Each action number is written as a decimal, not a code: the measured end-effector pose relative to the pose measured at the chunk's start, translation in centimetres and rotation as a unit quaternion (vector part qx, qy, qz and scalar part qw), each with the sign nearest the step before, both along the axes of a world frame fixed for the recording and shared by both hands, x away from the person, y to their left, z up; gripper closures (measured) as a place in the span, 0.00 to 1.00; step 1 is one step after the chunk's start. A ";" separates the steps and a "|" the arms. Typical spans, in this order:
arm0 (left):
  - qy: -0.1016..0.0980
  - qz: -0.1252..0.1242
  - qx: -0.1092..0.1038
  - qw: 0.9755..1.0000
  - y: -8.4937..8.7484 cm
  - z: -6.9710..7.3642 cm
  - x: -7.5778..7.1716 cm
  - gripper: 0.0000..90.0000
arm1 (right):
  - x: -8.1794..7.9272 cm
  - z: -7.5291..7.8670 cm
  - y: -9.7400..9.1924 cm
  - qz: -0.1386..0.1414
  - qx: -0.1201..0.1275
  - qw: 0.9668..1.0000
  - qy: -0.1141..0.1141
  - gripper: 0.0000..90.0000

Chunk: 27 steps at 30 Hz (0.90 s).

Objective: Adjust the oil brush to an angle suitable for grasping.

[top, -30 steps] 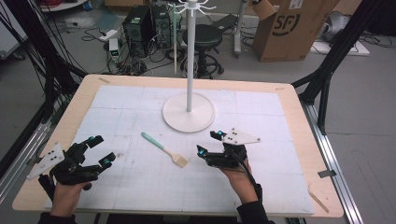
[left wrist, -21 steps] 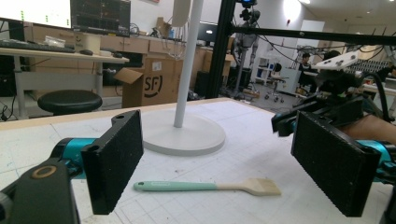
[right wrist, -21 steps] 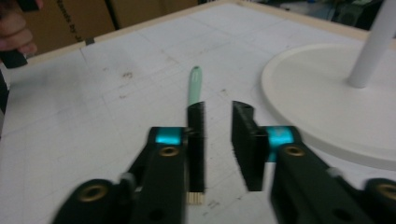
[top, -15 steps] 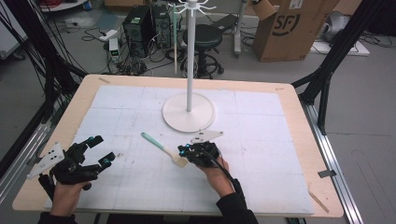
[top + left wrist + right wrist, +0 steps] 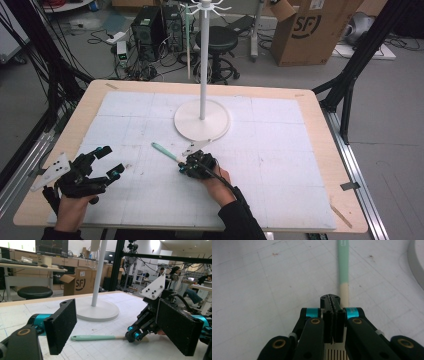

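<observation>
A spatula (image 5: 162, 150) with a mint-green handle and a pale slotted head lies on the white mat in front of the stand. My right gripper (image 5: 186, 167) is low over its head end, jaws shut flat against each other with nothing between them. In the right gripper view the shut tips (image 5: 330, 298) sit just left of the spatula handle (image 5: 343, 265), and the slotted head shows beneath the jaws. My left gripper (image 5: 111, 161) rests at the mat's near left, open and empty. The left gripper view looks between its wide jaws (image 5: 113, 315) at the spatula (image 5: 95, 337) and the right gripper (image 5: 136, 335).
A white hanging stand (image 5: 202, 121) with a round base and a tall pole stands at the middle back of the mat, close behind the spatula. The wooden table edge (image 5: 320, 150) frames the mat. Cardboard box, stool and cables lie beyond the table.
My right gripper has moved left and down to the spatula's head end, and its jaws have gone from apart to shut. The left gripper has stayed put.
</observation>
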<state>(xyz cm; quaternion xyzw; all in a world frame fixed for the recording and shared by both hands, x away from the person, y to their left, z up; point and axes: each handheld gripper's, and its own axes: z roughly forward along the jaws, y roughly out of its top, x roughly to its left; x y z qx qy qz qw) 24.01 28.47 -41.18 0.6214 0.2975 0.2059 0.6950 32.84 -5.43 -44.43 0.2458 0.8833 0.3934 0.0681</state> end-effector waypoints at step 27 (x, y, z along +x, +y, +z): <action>0.001 0.000 -0.002 1.000 -0.1 0.0 0.1 0.19 | 1.3 0.7 -3.2 -0.060 0.003 0.998 -0.001 1.00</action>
